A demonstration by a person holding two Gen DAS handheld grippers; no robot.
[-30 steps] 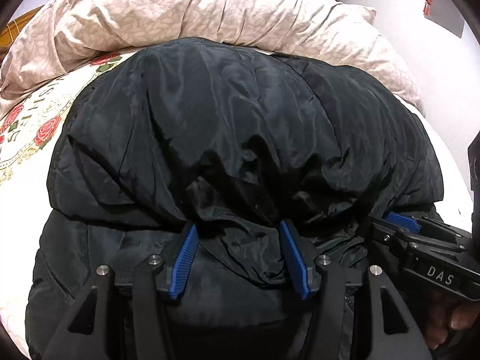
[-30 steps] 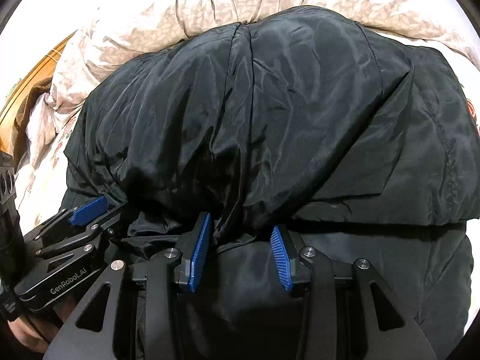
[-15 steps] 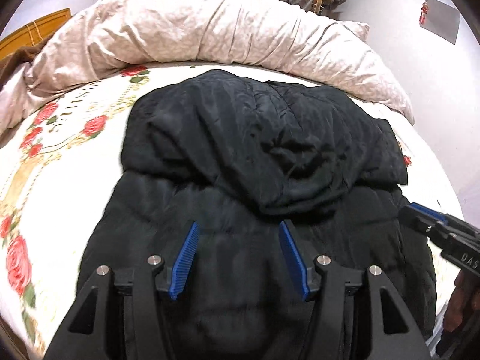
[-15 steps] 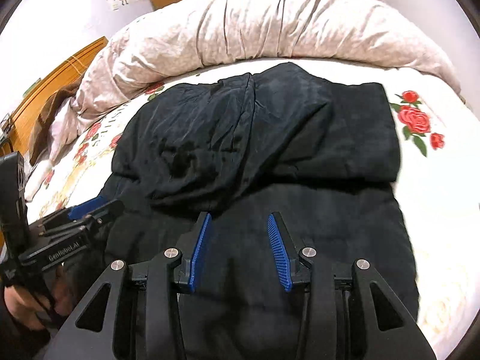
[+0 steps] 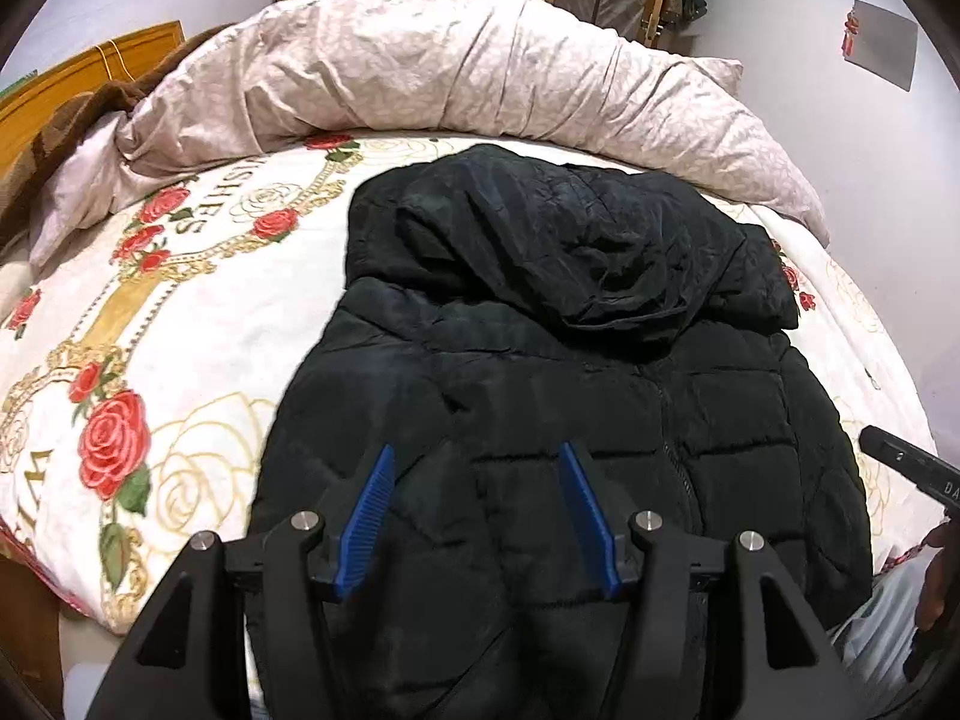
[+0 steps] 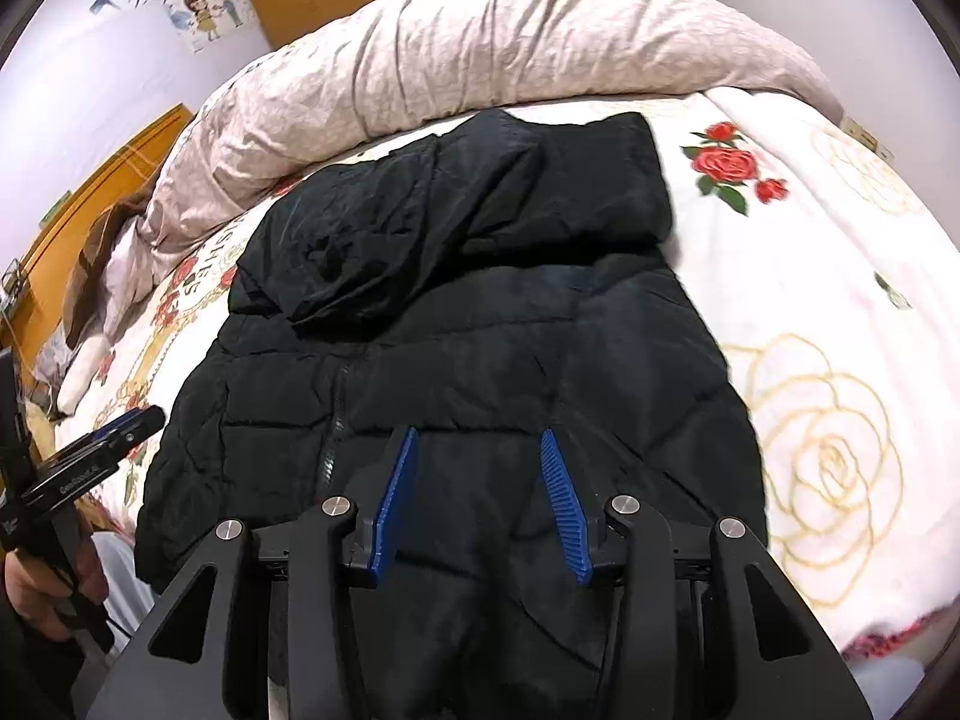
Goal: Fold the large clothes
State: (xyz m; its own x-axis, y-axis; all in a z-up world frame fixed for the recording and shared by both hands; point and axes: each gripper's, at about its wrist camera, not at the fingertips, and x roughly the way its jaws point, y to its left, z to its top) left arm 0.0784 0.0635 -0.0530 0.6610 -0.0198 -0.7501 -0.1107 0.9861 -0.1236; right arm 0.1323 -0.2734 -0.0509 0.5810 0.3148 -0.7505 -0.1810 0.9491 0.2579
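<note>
The jacket (image 5: 600,396) is black quilted cloth with a faint sheen; its hood (image 5: 558,246) is thinner, crinkled and shinier. The bedspread (image 5: 198,324) looks like soft, matt cloth printed with roses. The duvet (image 5: 456,72) is matt, creased cloth. The headboard (image 6: 90,204) is smooth, varnished wood. Each gripper (image 5: 477,504) (image 6: 474,492) is matt black plastic with ribbed blue pads (image 5: 366,522) and bright metal pins (image 5: 648,519).
</note>
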